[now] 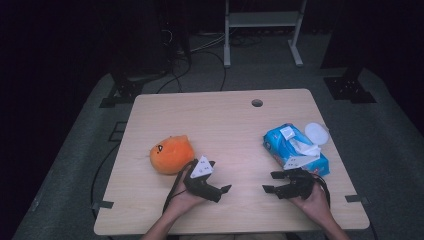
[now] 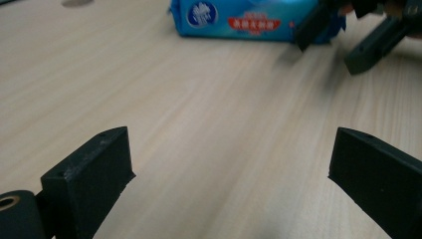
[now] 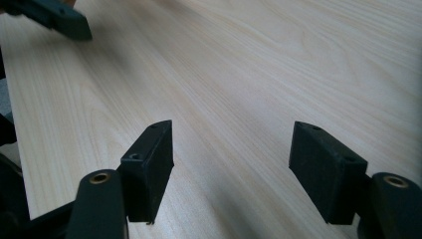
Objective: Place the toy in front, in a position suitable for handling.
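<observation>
An orange plush toy [image 1: 170,154] lies on the left part of the wooden table [image 1: 225,130]. On the right lies a blue tissue pack [image 1: 295,148], with white tissue sticking out of its top; it appears in the left gripper view as the blue tissue pack [image 2: 249,19]. My left gripper [image 1: 221,192] rests low near the front edge, just right of the toy, and points right. My right gripper [image 1: 270,182] sits just in front of the pack and points left. In their own views, the left gripper [image 2: 231,164] and the right gripper [image 3: 231,159] are both open over bare wood.
A white round lid [image 1: 317,132] lies behind the pack near the table's right edge. A cable hole [image 1: 257,103] sits at the table's far side. Beyond the table stand a white frame [image 1: 262,30] and black stand feet [image 1: 122,90], with cables on the floor.
</observation>
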`<state>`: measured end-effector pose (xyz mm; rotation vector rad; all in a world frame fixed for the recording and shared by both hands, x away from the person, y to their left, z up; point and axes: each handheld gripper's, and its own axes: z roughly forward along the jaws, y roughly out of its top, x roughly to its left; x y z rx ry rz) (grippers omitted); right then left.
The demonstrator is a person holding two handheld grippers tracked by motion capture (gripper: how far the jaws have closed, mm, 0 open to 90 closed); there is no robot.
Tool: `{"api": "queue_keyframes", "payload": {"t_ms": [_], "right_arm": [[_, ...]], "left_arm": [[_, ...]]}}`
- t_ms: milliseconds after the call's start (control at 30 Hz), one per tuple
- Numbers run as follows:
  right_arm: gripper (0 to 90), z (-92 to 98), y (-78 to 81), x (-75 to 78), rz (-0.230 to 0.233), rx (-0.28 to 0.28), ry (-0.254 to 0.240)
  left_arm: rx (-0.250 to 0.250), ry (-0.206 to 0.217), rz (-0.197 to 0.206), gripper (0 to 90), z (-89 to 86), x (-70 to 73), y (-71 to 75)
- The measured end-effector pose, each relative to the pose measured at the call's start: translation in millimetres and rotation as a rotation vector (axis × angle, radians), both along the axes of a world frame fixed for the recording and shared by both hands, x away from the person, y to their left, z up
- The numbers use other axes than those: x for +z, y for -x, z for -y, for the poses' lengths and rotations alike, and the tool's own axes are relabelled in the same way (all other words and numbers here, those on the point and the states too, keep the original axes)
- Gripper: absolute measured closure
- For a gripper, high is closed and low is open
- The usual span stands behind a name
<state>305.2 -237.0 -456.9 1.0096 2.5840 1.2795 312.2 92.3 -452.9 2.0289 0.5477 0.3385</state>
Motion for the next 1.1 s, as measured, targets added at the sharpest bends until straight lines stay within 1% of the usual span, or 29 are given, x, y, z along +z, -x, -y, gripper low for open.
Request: {"api": "queue_keyframes", "payload": {"t_ms": [100,133,167,200,233,267,333,367,433,467,500,600,667,733,800,833,867,900,933,967,1000,1033,1100], "right_arm": [[32.6,1.1,-0.1,-0.9,-0.003,0.0,-0.004],[32.6,1.6,-0.2,-1.0,-0.008,-0.002,-0.009],[32.6,2.1,-0.4,-1.2,-0.009,-0.005,-0.013],[32.6,2.3,-0.6,-1.2,-0.012,-0.007,-0.018],[32.6,2.3,-0.6,-1.2,-0.012,-0.007,-0.018],[32.6,2.6,-1.0,-1.1,-0.013,-0.01,-0.014],[32.6,2.3,-1.1,-0.9,-0.008,-0.009,-0.015],[32.6,2.2,-1.1,-0.8,-0.008,-0.01,-0.016],[32.6,1.8,-0.8,-0.9,-0.01,-0.01,-0.014],[32.6,1.8,-0.8,-0.9,-0.01,-0.01,-0.014],[32.6,1.2,-0.8,-1.0,-0.008,-0.008,-0.011],[32.6,0.4,-0.9,-1.0,-0.007,-0.008,-0.009],[32.6,0.1,-0.8,-1.3,-0.009,-0.007,-0.008],[32.6,0.1,-0.4,-1.6,-0.011,-0.006,-0.006],[32.6,0.1,-0.3,-1.9,-0.013,-0.003,-0.005],[32.6,0.1,-0.3,-1.9,-0.013,-0.003,-0.005],[32.6,-0.7,0.2,-1.7,-0.014,-0.002,-0.004],[32.6,-0.7,0.2,-1.7,-0.014,-0.002,-0.004],[32.6,-1.6,0.7,-1.5,-0.011,0.003,0.0],[32.6,-2.0,0.9,-1.4,-0.011,0.004,0.0],[32.6,-2.6,1.4,-1.4,-0.012,0.006,0.001],[32.6,-3.0,1.5,-1.2,-0.013,0.007,0.004],[32.6,-3.8,1.2,-1.4,-0.012,0.011,0.005]], "left_arm": [[0.019,0.032,0.016,2.9,-9.0,11.3,-4.9],[0.026,0.034,0.026,2.9,-12.8,15.2,-6.5],[0.026,0.034,0.026,2.9,-12.8,15.2,-6.5],[0.038,0.045,0.042,2.9,-19.9,21.4,-8.7],[0.038,0.045,0.042,2.9,-19.9,21.4,-8.7],[0.058,0.048,0.066,2.9,-30.6,30.6,-12.1],[0.081,0.057,0.083,2.9,-41.0,37.7,-15.3],[0.097,0.057,0.1,2.9,-49.1,42.0,-17.4],[0.126,0.062,0.118,2.9,-62.4,47.4,-20.1],[0.126,0.062,0.118,2.9,-62.4,47.4,-20.1],[0.152,0.061,0.131,2.9,-76.1,51.9,-22.7],[0.203,0.073,0.149,2.9,-96.2,57.7,-26.1],[0.229,0.084,0.16,2.9,-107.0,59.7,-28.1],[0.263,0.071,0.169,2.9,-118.8,60.0,-30.1],[0.272,0.077,0.156,2.9,-127.9,58.2,-32.0],[0.272,0.077,0.156,2.9,-127.9,58.2,-32.0],[0.288,0.075,0.153,2.9,-135.4,55.5,-33.8],[0.288,0.075,0.153,2.9,-135.4,55.5,-33.8],[0.302,0.083,0.138,2.9,-142.9,52.8,-35.6],[0.302,0.083,0.138,2.9,-142.9,52.8,-35.6],[0.318,0.092,0.128,2.9,-149.1,49.3,-37.6],[0.325,0.092,0.124,2.9,-151.8,47.1,-38.6],[0.327,0.09,0.12,3.1,-153.4,45.5,-39.1]]}}
